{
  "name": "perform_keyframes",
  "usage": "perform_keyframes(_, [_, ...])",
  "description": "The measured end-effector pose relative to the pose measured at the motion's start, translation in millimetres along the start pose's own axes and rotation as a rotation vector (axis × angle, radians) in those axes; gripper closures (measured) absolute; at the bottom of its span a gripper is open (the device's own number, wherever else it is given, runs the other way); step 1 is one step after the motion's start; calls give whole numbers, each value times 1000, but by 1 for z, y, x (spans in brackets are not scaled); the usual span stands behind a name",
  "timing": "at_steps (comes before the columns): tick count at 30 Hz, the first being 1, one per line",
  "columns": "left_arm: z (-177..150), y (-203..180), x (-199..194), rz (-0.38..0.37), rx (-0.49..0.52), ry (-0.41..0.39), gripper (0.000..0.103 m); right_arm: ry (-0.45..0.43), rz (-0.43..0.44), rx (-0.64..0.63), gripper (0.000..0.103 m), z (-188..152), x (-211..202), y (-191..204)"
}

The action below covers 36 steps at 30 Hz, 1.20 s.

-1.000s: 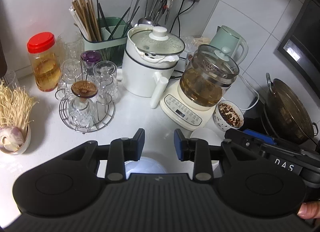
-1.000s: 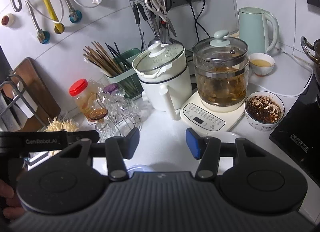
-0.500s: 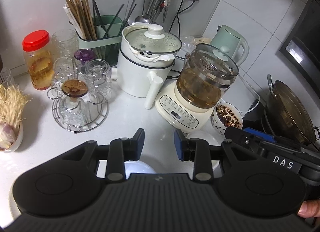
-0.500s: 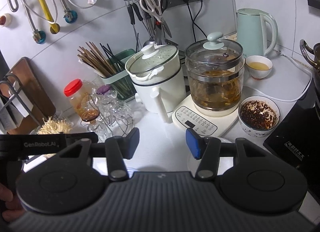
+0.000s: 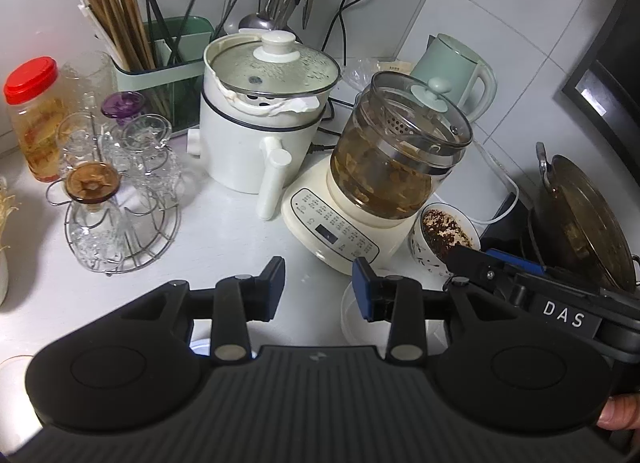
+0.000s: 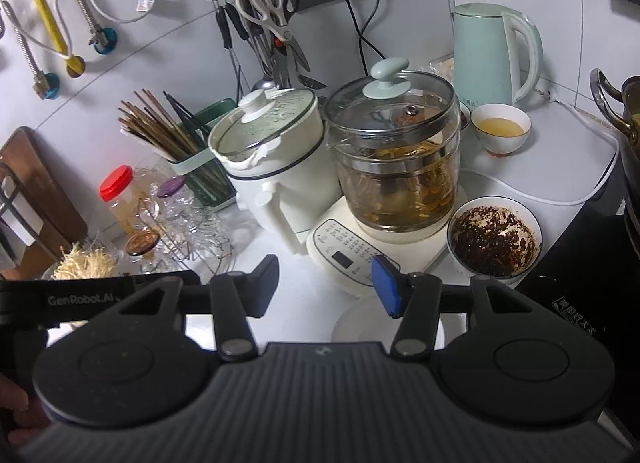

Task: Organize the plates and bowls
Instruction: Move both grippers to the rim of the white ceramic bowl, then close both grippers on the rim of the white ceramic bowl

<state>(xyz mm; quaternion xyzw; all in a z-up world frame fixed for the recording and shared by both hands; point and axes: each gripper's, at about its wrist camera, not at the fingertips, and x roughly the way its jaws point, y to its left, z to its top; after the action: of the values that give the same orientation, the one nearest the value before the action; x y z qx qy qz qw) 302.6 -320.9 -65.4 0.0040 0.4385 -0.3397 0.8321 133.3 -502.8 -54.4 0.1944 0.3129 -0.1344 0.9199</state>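
My left gripper (image 5: 319,283) is open and empty above the white counter. A white plate or bowl (image 5: 352,317) lies just under its right finger. A pale blue bowl (image 5: 200,345) peeks out under its left finger. My right gripper (image 6: 326,285) is open and empty, with the same white dish (image 6: 352,321) below it. A white bowl of dark red flakes (image 6: 494,241) stands to the right, also in the left wrist view (image 5: 444,235). A small bowl of yellow liquid (image 6: 500,131) sits by the green kettle.
A glass brewing kettle on a cream base (image 6: 394,171), a white electric pot (image 6: 276,159), a chopstick holder (image 6: 200,167), a wire rack of glasses (image 5: 116,191), a red-lidded jar (image 5: 34,115) and a green kettle (image 6: 496,53) crowd the counter. A wok (image 5: 584,219) sits at right.
Both grippers have moved forward and closer to the appliances, which now look larger. Both grippers have stayed open.
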Motion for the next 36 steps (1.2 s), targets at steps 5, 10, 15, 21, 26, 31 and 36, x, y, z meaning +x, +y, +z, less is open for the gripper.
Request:
perform_keyframes(5, [8,-7,23,-21,-14,27,53,21,0,26,49,9,14,-21])
perform_keyframes(10, [17,-17,50,-35,-35,57,50,47,-7,61,49,16,30,-47])
perform_keyframes(15, [15,-24,84,-42,-44,105,49,91,-14,106,49,18,48,-75])
perform_keyframes(21, [4,-24,120,-14,-53,184,49,184,-6,148,49,8,73,-98])
perform_keyframes(26, [-10,-21,141,-25,-69,236,49,258,20,155,49,-10,84,-101])
perform_keyframes(31, [-18,-21,155,-39,-71,276,50,306,28,202,49,-24,95,-110])
perform_keyframes(36, [-21,-24,162,-62,-75,291,51,342,13,227,55,-35,105,-113])
